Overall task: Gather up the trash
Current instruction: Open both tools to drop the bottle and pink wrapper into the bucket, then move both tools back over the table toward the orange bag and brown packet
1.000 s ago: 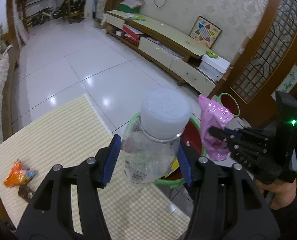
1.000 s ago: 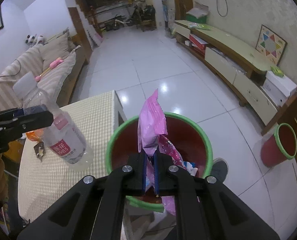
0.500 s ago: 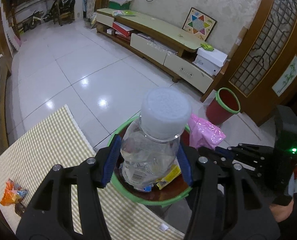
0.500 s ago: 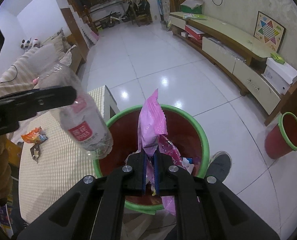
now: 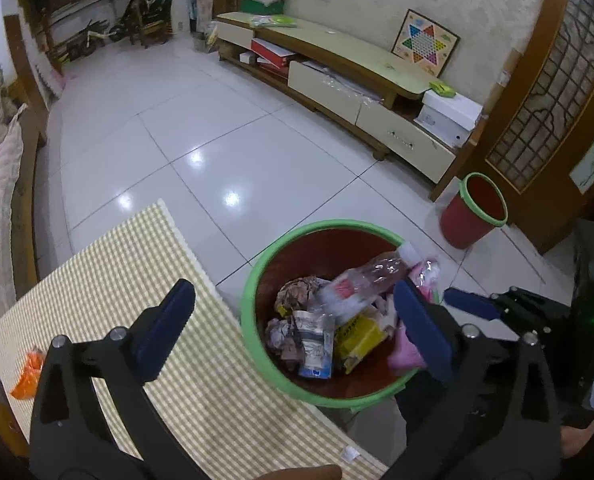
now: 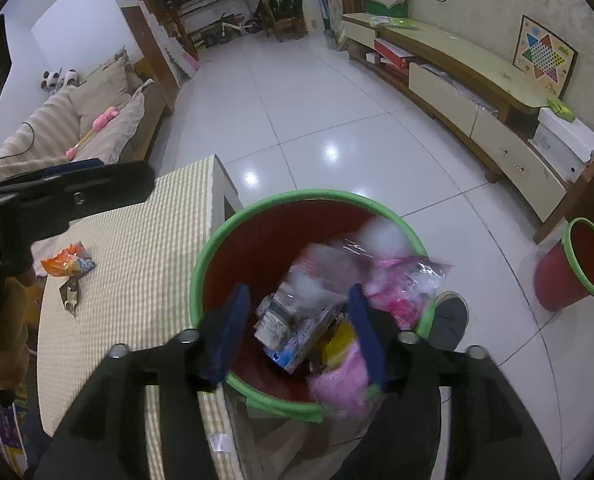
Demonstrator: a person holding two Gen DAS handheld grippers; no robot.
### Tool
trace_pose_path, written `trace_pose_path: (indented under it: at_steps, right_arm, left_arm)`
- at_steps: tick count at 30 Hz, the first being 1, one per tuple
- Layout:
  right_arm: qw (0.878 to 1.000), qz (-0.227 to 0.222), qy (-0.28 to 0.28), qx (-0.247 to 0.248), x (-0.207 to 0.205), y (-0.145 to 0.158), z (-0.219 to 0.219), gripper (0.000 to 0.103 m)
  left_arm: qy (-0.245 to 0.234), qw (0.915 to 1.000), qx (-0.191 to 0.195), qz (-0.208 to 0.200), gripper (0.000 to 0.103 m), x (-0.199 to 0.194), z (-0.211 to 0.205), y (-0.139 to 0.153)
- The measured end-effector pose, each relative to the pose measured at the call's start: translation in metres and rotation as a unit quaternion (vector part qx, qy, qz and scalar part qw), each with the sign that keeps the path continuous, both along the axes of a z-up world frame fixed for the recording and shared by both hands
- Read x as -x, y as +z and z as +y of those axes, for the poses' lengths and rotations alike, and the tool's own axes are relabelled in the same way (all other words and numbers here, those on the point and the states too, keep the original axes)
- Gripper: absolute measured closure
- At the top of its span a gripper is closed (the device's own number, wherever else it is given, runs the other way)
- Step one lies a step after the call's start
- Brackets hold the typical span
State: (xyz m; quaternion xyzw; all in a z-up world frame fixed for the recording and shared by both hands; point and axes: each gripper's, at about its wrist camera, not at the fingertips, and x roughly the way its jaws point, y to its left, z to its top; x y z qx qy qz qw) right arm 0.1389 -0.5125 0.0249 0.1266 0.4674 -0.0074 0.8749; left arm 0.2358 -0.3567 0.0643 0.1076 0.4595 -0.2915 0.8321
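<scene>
Now, w/ the red bin [image 5: 253, 300] as landmark: far left of it, on the checked desk [image 5: 109, 256], lies an orange snack wrapper [image 6: 67, 261] w/ a small dark scrap [image 6: 69, 294] just beside. Left tongs [image 5: 297, 324] hang above the bin's near rim, jaws just sprung wide, nothing between them. Inside the bin: clear plastic bottle [image 5: 361, 280] lying tilted on crumpled paper, a yellow pack and other trash. Right tongs [image 6: 297, 332] also over the bin, jaws just opening, apart and empty; the pink bag [image 6: 397, 284] lies inside at the bin's right side. Second red bin [image 6: 569, 268] stands on the floor, well right.
</scene>
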Motion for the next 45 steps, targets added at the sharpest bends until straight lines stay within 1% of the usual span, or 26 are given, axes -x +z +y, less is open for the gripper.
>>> trace_pose_path:
  at_steps: [1, 3, 5, 7, 10, 15, 17, 19, 25, 28, 35, 41, 45]
  right_arm:
    - [1.000, -0.001, 0.000, 0.000, 0.001, 0.001, 0.001, 0.039]
    - [1.000, -0.001, 0.000, 0.001, 0.002, 0.002, 0.003, 0.036]
    - [1.000, -0.004, 0.000, 0.000, 0.003, 0.005, 0.005, 0.025]
    - [1.000, -0.007, 0.002, 0.004, 0.004, 0.007, 0.010, 0.022]
    - [1.000, -0.009, 0.008, 0.012, 0.004, 0.010, 0.022, 0.014]
    - [1.000, -0.012, 0.020, 0.020, 0.004, 0.014, 0.047, 0.014]
    - [0.999, -0.015, 0.027, 0.025, 0.003, 0.017, 0.060, 0.010]
    - [0.999, -0.018, 0.033, 0.030, 0.001, 0.020, 0.072, 0.009]
    - [0.996, -0.031, 0.068, 0.041, -0.006, 0.032, 0.127, 0.008]
    - [0.995, -0.035, 0.085, 0.047, -0.012, 0.035, 0.152, 0.008]
    - [0.988, -0.040, 0.137, 0.054, -0.023, 0.037, 0.219, 0.008]
    - [0.982, -0.040, 0.175, 0.059, -0.029, 0.035, 0.267, 0.008]
    - [0.978, -0.037, 0.196, 0.066, -0.031, 0.030, 0.296, 0.008]
  left_arm:
    - [0.003, 1.0000, 0.002, 0.000, 0.006, 0.000, 0.004, 0.001]
    - [0.013, 0.9999, 0.011, 0.003, 0.006, 0.000, 0.014, 0.005]
    - [0.023, 0.9995, 0.020, 0.003, 0.006, 0.001, 0.026, 0.009]
    - [0.034, 0.9990, 0.028, 0.001, 0.006, 0.004, 0.039, 0.013]
    - [0.050, 0.9981, 0.036, 0.001, 0.006, 0.004, 0.057, 0.019]
    - [0.082, 0.9956, 0.044, -0.006, 0.006, 0.010, 0.095, 0.028]
    - [0.097, 0.9942, 0.047, -0.008, 0.005, 0.014, 0.116, 0.031]
    - [0.110, 0.9927, 0.048, -0.010, 0.005, 0.017, 0.134, 0.032]
    - [0.154, 0.9866, 0.053, -0.013, 0.005, 0.027, 0.191, 0.034]
    - [0.181, 0.9821, 0.051, -0.010, 0.005, 0.036, 0.229, 0.028]
    - [0.235, 0.9704, 0.053, -0.001, 0.005, 0.052, 0.301, 0.020]
    - [0.273, 0.9606, 0.053, 0.006, 0.005, 0.063, 0.354, 0.015]
    - [0.288, 0.9561, 0.054, 0.010, 0.005, 0.065, 0.377, 0.010]
